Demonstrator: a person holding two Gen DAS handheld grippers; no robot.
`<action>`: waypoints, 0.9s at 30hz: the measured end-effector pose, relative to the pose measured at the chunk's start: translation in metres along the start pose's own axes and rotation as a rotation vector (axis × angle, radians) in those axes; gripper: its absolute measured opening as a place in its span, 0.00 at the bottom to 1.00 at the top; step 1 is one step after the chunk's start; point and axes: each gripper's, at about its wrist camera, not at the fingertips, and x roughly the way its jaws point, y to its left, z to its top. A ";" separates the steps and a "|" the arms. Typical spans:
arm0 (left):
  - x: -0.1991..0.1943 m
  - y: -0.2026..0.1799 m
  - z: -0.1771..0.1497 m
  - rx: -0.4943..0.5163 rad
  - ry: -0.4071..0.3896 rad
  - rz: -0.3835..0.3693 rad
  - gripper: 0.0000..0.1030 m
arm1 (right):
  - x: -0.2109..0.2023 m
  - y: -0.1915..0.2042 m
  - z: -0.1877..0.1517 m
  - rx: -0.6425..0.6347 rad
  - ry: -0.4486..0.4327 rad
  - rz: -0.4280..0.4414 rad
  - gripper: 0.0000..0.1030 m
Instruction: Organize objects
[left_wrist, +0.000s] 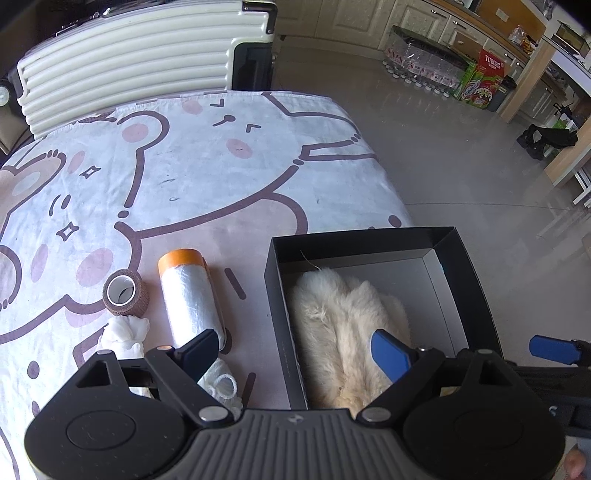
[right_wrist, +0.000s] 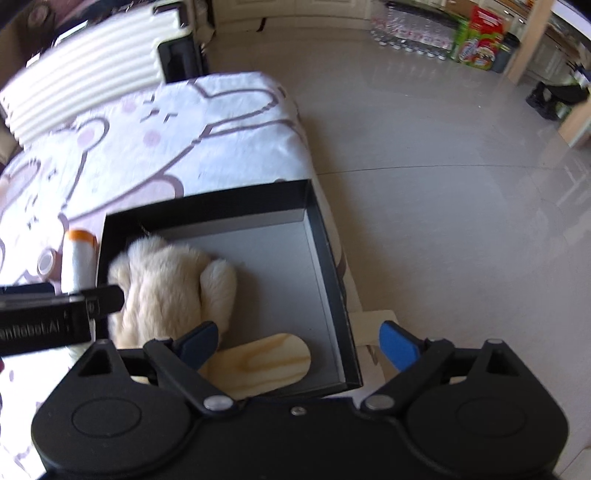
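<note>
A black open box (left_wrist: 280, 295) sits on the table's right side, with a cream fluffy item (left_wrist: 340, 314) inside. It also shows in the right wrist view (right_wrist: 332, 258), holding the fluffy item (right_wrist: 170, 280) and a pale wooden piece (right_wrist: 266, 358). Left of the box lie a plastic-film roll with an orange end (left_wrist: 192, 291), a brown bandage roll (left_wrist: 123, 293) and white knitted cloth (left_wrist: 125, 332). My left gripper (left_wrist: 295, 350) is open and empty, straddling the box's left wall. My right gripper (right_wrist: 299, 343) is open and empty over the box's near right corner.
The table wears a cartoon bear cloth (left_wrist: 184, 166). A cream ribbed suitcase (left_wrist: 129, 55) stands behind it. The table's right edge drops to a tiled floor (left_wrist: 461, 166). Bottle packs and boxes (left_wrist: 480, 79) line the far cabinets.
</note>
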 end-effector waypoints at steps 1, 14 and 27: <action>-0.002 0.000 -0.001 0.002 -0.002 0.001 0.87 | -0.002 -0.002 0.000 0.007 -0.002 0.003 0.91; -0.039 0.005 -0.011 0.014 -0.068 0.023 0.87 | -0.030 -0.008 -0.008 0.034 -0.100 0.001 0.90; -0.083 0.013 -0.025 0.027 -0.146 0.052 0.90 | -0.073 -0.009 -0.019 0.062 -0.221 0.006 0.91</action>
